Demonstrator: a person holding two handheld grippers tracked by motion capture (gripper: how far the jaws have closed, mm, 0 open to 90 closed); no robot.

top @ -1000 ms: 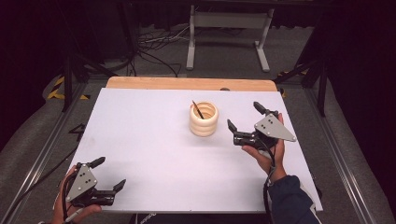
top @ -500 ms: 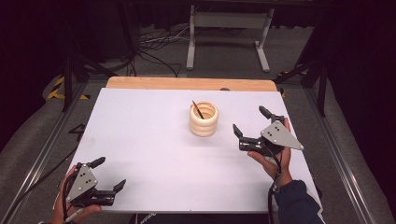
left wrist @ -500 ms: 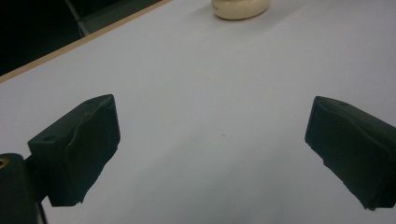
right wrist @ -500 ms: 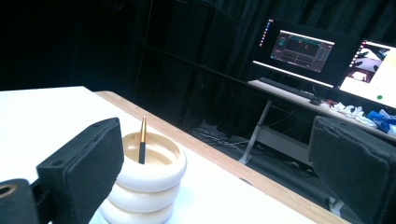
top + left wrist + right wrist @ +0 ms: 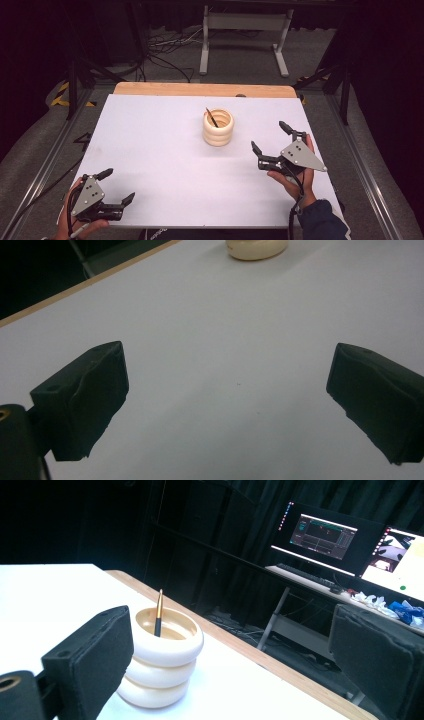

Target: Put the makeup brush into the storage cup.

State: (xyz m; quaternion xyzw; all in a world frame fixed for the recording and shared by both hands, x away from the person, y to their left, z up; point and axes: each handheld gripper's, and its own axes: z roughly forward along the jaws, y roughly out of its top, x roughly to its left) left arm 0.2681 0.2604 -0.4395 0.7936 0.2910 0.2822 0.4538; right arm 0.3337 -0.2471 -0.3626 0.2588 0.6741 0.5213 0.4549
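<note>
A cream holder (image 5: 218,127) made of stacked rings stands upright on the white table (image 5: 165,150), right of centre. A dark pen with a gold end (image 5: 212,117) leans inside it. To its right, held in a hand, my right gripper (image 5: 270,137) is open and empty, a short way from the holder. In the right gripper view the holder (image 5: 162,662) and the pen (image 5: 159,612) sit just beyond the left jaw. My left gripper (image 5: 116,186) rests open and empty at the table's near left corner. The holder's base (image 5: 256,249) shows far off in the left gripper view.
A wooden strip (image 5: 205,90) runs along the table's far edge. Behind it stand a grey metal frame (image 5: 245,30) and loose cables (image 5: 165,50) on the floor. Monitors (image 5: 325,537) on a desk glow in the dark background of the right gripper view.
My right gripper has drawn back to the right and toward the person, away from the holder. The left gripper has stayed in place.
</note>
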